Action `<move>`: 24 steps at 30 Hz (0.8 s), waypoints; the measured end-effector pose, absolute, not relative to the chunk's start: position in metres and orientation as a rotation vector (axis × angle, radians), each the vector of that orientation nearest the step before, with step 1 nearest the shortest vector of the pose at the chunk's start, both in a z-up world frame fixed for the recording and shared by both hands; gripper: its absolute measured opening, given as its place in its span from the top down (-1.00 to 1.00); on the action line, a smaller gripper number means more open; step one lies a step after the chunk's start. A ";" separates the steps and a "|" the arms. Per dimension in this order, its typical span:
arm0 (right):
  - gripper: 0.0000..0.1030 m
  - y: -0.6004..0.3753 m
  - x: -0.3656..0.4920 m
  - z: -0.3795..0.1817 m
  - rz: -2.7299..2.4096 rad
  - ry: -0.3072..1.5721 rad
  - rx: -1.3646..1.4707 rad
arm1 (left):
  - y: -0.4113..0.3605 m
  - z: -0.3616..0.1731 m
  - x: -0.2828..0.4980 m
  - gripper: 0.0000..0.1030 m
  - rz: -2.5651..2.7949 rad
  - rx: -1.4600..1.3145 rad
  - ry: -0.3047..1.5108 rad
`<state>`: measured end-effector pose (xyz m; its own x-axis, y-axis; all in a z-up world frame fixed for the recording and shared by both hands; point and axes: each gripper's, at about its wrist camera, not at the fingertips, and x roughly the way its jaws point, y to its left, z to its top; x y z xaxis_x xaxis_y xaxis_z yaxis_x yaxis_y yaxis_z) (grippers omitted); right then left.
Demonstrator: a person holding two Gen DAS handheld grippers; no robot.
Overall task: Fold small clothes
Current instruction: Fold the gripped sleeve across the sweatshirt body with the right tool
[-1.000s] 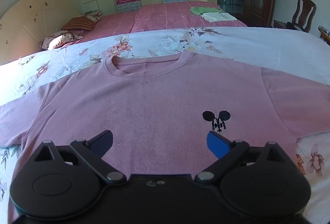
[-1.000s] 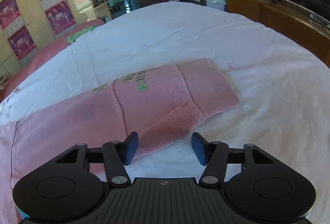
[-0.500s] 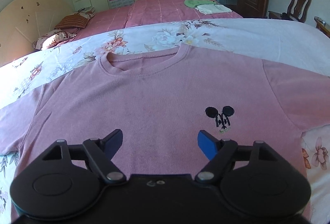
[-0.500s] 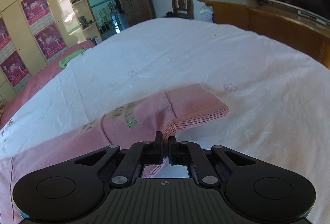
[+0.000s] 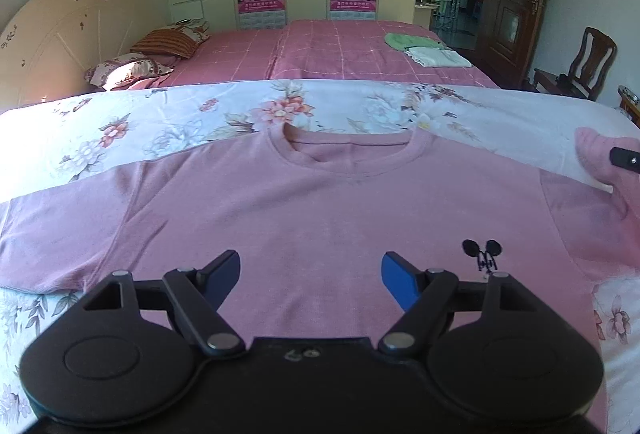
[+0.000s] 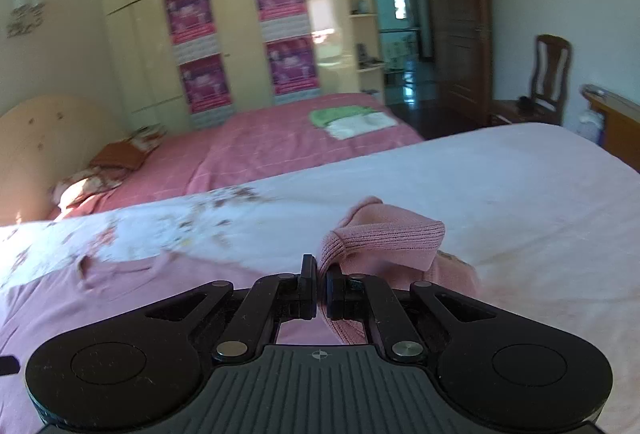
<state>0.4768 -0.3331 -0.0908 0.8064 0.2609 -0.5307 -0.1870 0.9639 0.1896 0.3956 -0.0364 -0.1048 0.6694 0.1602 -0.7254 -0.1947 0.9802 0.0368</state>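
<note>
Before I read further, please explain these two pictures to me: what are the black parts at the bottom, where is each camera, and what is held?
No robot arm is here. A person carries a two-finger claw in each hand, and a wide-angle camera on each looks forward along its fingers.

The left wrist view shows the left claw, open over a pink T-shirt that lies spread on a flowered sheet. Nothing is between its blue fingers, which have closed a little.

The right wrist view shows the right claw, shut on the shirt's sleeve, lifted off the bed and bunched. The same claw tip shows at the right edge of the left view.

Behind, a second bed holds folded green and white cloths.
</note>
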 end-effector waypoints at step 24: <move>-0.44 -0.173 0.434 -0.142 0.457 0.725 0.041 | 0.007 -0.137 0.411 -0.73 -0.043 -0.098 0.817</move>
<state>0.4340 -0.1734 -0.1416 0.6548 0.4171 -0.6303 -0.3891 0.9010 0.1919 0.4114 0.0075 -0.1367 0.6836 -0.0757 -0.7259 0.0004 0.9946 -0.1034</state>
